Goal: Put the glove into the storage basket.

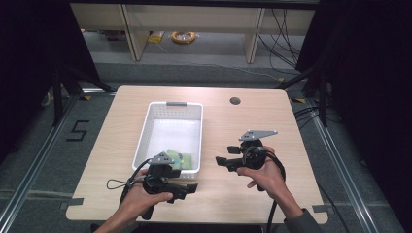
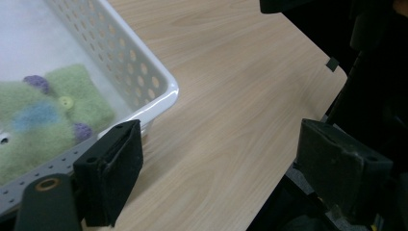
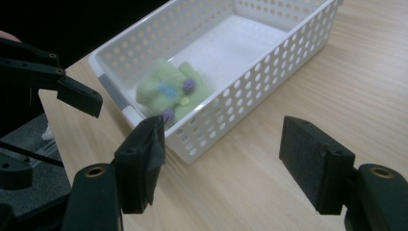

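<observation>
Light wood-grain worktop [image 1: 252, 131], dark surrounds, shelving on the floor at far side. White perforated basket [image 1: 145, 133] sits left of centre on the worktop, long axis running near to far. Green felt item [image 1: 180, 158] w/ purple, blue and yellow spots lies inside, in the basket's near end against the near wall; rest of basket floor bare.

Left hand-held gripper [image 1: 187, 188] held low at near edge, just near of the basket's near-right corner, jaws pointing right. Jaws released, wide apart, nothing betw. them; left gripper view has one jaw overlapping the basket corner.

Right hand-held gripper [image 1: 224, 162] held right of the basket, jaws pointing left toward it. Jaws released, wide apart, nothing gripped. No contact w/ basket.
</observation>
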Demonstrator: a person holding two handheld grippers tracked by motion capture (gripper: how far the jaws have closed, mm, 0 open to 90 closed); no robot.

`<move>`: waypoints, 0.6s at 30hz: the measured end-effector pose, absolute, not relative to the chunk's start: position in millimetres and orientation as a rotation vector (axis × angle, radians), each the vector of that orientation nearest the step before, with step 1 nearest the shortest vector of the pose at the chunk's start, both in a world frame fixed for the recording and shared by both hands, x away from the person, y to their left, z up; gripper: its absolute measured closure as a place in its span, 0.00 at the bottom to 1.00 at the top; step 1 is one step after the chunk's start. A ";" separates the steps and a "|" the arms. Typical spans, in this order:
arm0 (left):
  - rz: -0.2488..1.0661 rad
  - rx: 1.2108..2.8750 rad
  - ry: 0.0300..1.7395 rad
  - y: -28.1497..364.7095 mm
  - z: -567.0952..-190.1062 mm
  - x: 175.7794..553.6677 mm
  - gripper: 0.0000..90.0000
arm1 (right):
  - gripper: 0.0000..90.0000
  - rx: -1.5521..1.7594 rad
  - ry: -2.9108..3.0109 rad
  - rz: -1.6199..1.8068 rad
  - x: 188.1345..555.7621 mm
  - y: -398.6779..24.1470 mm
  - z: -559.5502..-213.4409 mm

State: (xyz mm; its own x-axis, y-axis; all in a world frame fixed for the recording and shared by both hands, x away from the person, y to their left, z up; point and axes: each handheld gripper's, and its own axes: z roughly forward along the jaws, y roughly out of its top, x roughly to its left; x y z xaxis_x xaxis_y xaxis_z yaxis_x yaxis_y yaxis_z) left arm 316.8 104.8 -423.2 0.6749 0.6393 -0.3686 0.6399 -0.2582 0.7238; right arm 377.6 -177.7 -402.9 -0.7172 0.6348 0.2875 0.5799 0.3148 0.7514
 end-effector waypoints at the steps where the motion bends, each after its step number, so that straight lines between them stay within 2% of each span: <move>1: 0.013 1.964 0.980 104.4 -422.8 315.3 0.18 | 0.37 1.138 2.491 1.389 377.6 -179.8 -404.2; 18: 0.049 1.994 0.925 93.4 -439.6 295.5 0.18 | 0.36 1.165 2.474 1.421 358.0 -198.0 -419.6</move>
State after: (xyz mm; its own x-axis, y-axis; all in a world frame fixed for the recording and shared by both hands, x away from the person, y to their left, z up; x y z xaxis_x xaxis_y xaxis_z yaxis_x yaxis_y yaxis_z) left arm 295.5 93.4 -439.6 0.7185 0.6236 -0.3080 0.5873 -0.3065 0.7491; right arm 358.0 -198.0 -419.6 -0.7125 0.6341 0.3004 0.5789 0.2894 0.7623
